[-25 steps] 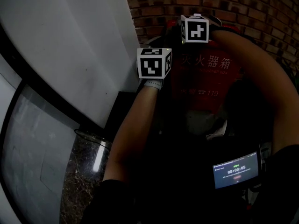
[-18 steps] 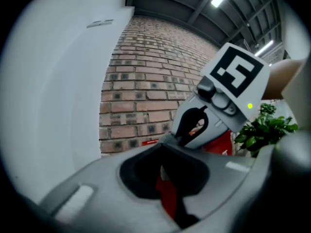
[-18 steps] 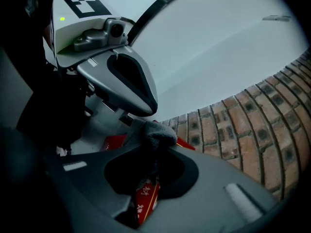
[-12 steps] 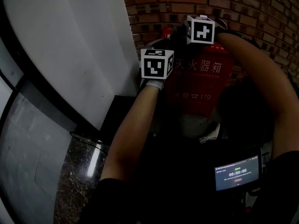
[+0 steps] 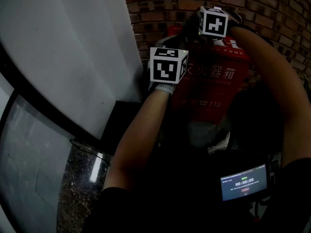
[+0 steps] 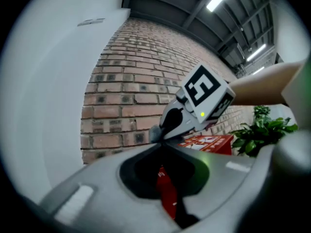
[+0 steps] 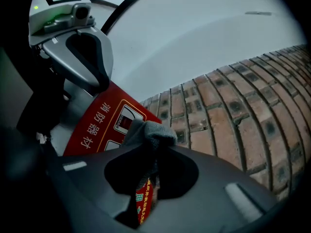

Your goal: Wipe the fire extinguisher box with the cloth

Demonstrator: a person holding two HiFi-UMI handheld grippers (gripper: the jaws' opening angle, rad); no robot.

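Right gripper view: right tool (image 7: 154, 152) pinches cloth (image 7: 148, 131) beside box (image 7: 102, 120).

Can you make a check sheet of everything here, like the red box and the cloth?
Surface: dark speckled floor.
Job's things: red box; grey cloth near its top.
Clutter: small lit screen.
Grippers: right gripper shut on the cloth; left gripper shut, nothing in it.
Cables: nothing seen.
Surroundings: brick wall behind the box, white panel, plant.
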